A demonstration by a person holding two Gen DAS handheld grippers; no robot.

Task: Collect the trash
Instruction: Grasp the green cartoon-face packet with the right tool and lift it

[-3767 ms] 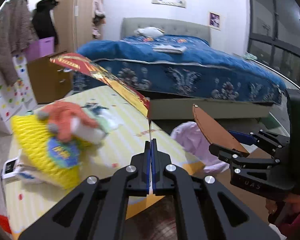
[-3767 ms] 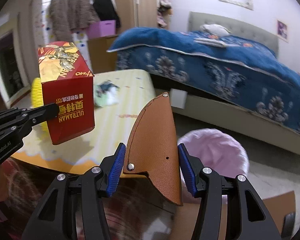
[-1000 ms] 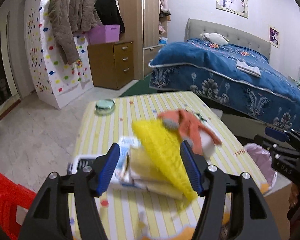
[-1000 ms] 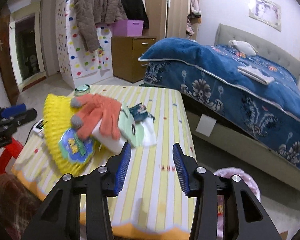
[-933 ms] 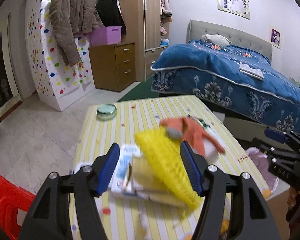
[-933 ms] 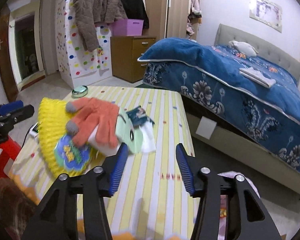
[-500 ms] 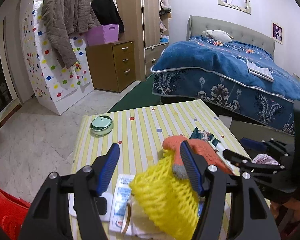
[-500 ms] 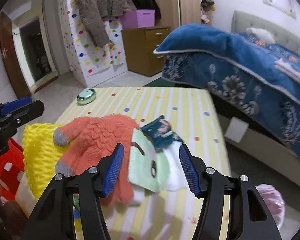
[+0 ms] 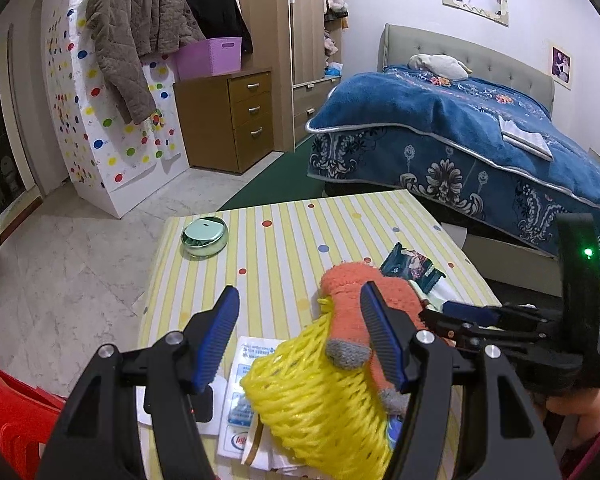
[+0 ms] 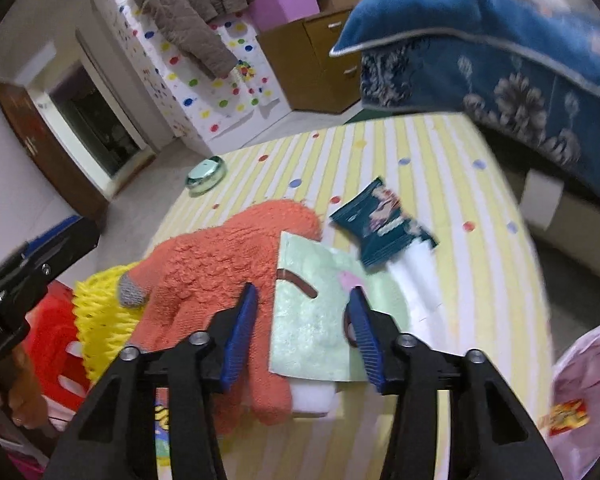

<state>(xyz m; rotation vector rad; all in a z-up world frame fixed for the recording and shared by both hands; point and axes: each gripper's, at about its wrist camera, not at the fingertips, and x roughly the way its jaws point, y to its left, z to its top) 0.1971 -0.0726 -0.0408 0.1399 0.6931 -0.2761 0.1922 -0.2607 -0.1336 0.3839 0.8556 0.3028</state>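
Both grippers now over table w/ box & leather piece gone: right gripper (image 10: 304, 316), jaws just narrowing, straddles green card (image 10: 320, 312) unpinched; left gripper (image 9: 300, 336) jaws spread over yellow net (image 9: 312, 408).

glove (image 10: 220, 264): fuzzy knit cloth | net sleeve (image 9: 316, 404): foam mesh | packet (image 10: 384, 224): glossy foil | tin (image 9: 204, 236): shiny metal

The left gripper (image 9: 300, 336) points down at a slant, its jaws wide apart and gripping nothing. The right gripper (image 10: 302, 328) tilts downward too, its jaws just closing but not yet pressing anything.
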